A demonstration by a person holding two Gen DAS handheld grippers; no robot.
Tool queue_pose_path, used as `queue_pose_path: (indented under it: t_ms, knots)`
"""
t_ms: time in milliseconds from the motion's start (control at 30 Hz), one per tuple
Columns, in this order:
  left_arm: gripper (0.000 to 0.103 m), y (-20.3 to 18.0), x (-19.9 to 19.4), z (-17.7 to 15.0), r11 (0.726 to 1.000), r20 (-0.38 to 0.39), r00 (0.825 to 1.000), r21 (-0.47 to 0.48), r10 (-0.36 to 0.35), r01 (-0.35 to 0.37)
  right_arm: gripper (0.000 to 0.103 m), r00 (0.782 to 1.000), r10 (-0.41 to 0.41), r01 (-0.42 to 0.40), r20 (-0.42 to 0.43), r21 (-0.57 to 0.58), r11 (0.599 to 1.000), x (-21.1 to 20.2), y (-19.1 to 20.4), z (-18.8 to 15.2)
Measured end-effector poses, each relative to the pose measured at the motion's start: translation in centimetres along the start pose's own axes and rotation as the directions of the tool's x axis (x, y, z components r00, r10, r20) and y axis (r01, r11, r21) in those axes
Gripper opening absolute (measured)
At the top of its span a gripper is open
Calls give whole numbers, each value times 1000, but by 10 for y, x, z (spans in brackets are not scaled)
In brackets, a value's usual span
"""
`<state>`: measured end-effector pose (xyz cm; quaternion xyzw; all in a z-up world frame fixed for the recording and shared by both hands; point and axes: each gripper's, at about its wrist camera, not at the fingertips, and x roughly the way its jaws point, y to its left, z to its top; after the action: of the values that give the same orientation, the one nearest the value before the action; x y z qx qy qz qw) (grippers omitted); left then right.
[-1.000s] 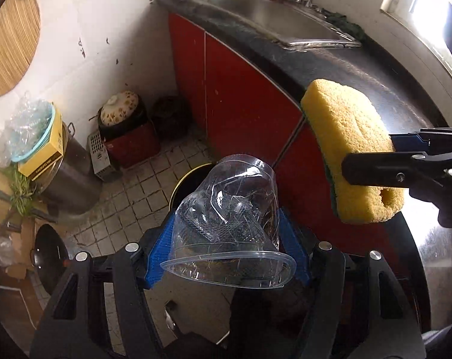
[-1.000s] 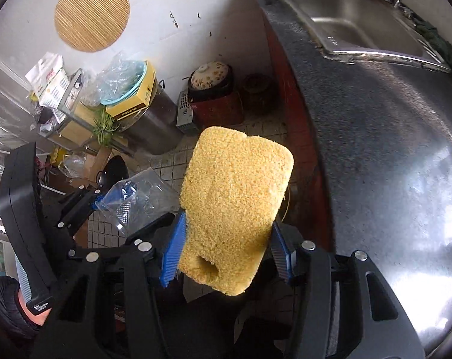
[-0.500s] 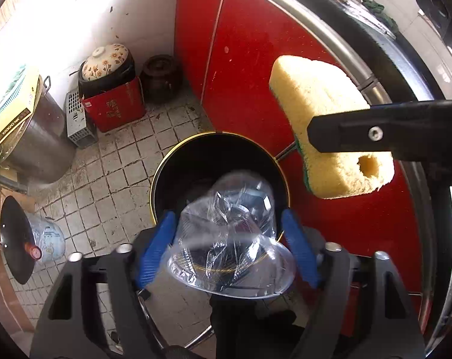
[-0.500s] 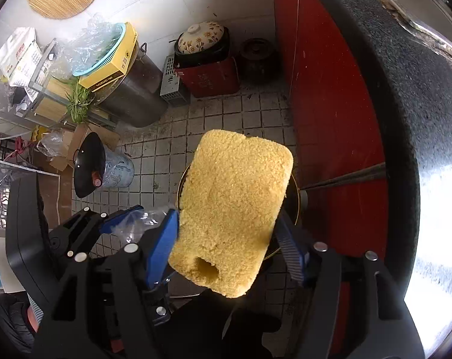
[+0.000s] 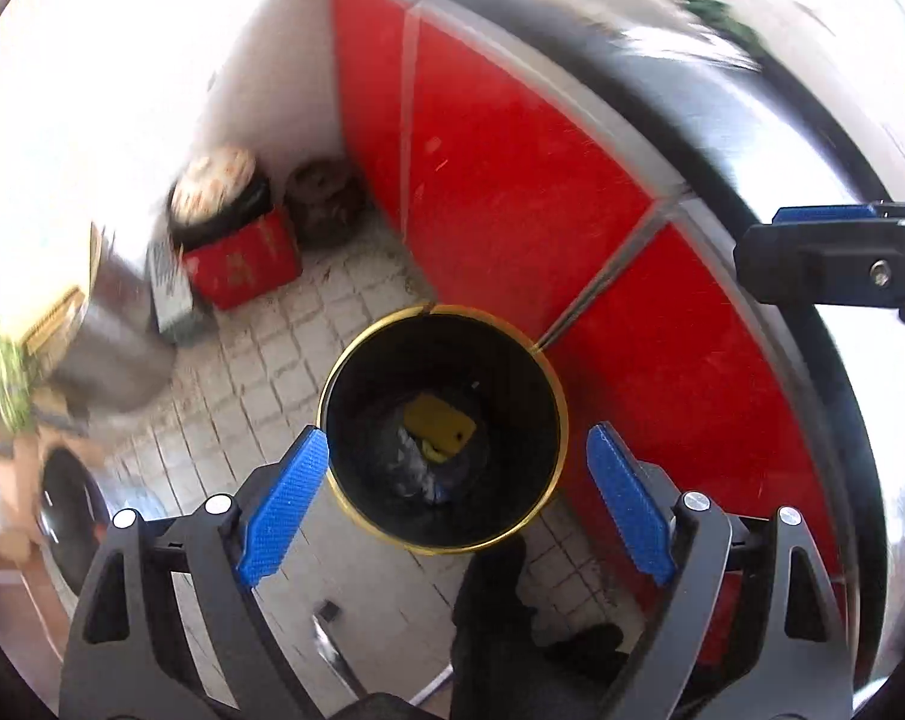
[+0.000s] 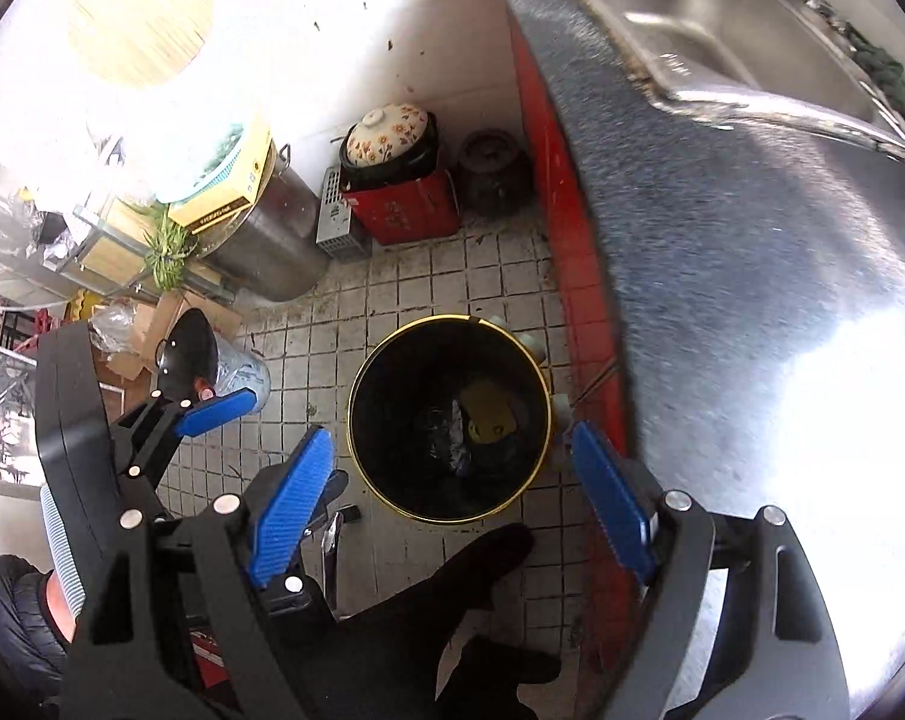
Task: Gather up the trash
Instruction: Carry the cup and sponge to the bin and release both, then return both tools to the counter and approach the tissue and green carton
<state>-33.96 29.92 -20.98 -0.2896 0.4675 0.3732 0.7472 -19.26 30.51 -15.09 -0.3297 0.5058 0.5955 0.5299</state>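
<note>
From your left wrist: the left gripper [image 5: 458, 504] hangs above the black, gold-rimmed trash bin [image 5: 557, 414] on the tiled floor [image 5: 260, 372], its jaws spread wide with nothing between them, having just been opening. Down in the bin lie the yellow sponge [image 5: 437, 426] and, beside it, the crumpled clear plastic cup [image 5: 416, 468], dim in the dark. The right gripper [image 5: 836, 246] reaches in from the right edge, in front of the red cabinet doors [image 5: 512, 192].

From your right wrist: the right gripper [image 6: 452, 498] is likewise parted and empty over the same bin [image 6: 356, 420], its jaws also having just been opening. The sponge [image 6: 488, 411] rests at the bottom against the cup [image 6: 446, 432]. Your left gripper [image 6: 212, 405] shows at the left, and the dark countertop [image 6: 722, 270] with its steel sink [image 6: 722, 18] curves overhead.

Both pieces look to be safely in. The risk now, in my judgement, is in pulling away: the bin stands close under both tools and against the cabinet, so a low or sideways exit could clip the rim and tip it, spilling the trash. Your own dark glove [image 6: 452, 588] also sits near the rim.
</note>
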Motion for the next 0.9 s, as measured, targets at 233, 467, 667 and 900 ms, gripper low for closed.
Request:
queue_pose_path:
  t_ms: [233, 467, 667, 900]
  knots:
    - [96, -124, -72, 34, 944, 139, 980, 317, -142, 92, 91, 960, -169, 116, 224, 232, 966, -144, -76, -86]
    - [96, -297, -116, 27, 706, 57, 917, 658, -394, 262, 91, 836, -489, 281, 247, 573, 770, -266, -157, -229]
    - [96, -420, -134, -20, 490, -134, 857, 772, -498, 406, 91, 741, -652, 341, 161, 746, 572, -325, -194, -344]
    - [96, -470, -132, -63, 389, -223, 860, 820, -459, 420, 91, 735, -666, 306, 129, 814, 495, -332, -200, -415]
